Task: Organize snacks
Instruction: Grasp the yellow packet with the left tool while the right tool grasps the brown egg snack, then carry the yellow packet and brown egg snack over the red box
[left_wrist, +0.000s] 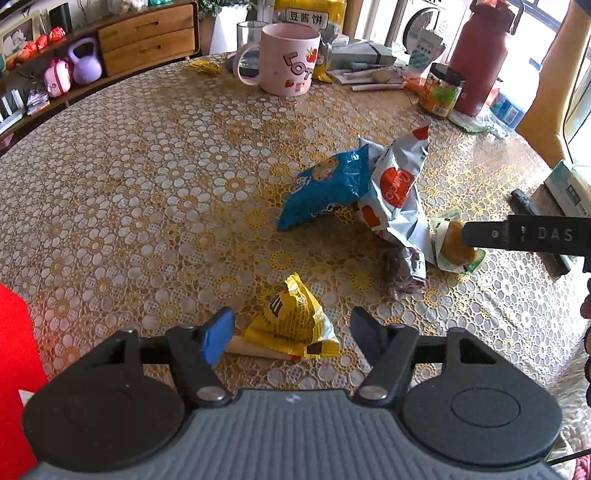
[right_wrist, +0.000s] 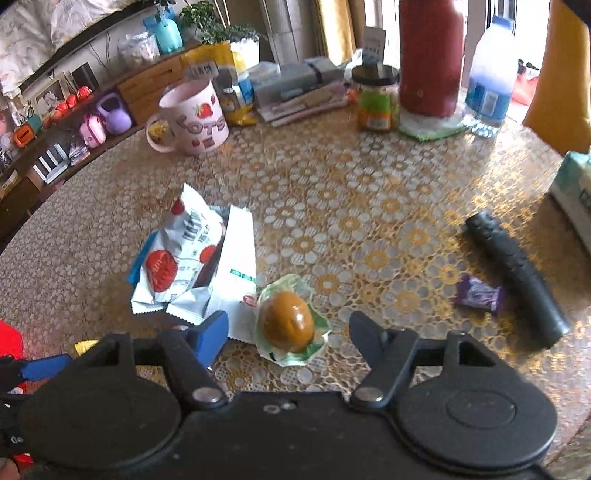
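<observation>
My left gripper (left_wrist: 291, 328) is open over a yellow snack packet (left_wrist: 295, 321) that lies on the table between its fingers. Beyond it lie a blue snack bag (left_wrist: 325, 188), a white bag with red circles (left_wrist: 397, 192), a dark wrapped snack (left_wrist: 406, 269) and a clear-wrapped brown egg (left_wrist: 452, 247). My right gripper (right_wrist: 288, 326) is open around that wrapped egg (right_wrist: 286, 321), which rests on the table. The white and red bag (right_wrist: 177, 254) lies to its left. A purple candy (right_wrist: 478, 293) lies to the right.
A pink mug (left_wrist: 288, 59), a jar (left_wrist: 441, 90), a red flask (left_wrist: 480, 55) and papers stand at the table's far side. A black remote (right_wrist: 517, 273) and a tissue pack (right_wrist: 574, 192) lie at the right. A red object (left_wrist: 14, 369) is at the left edge.
</observation>
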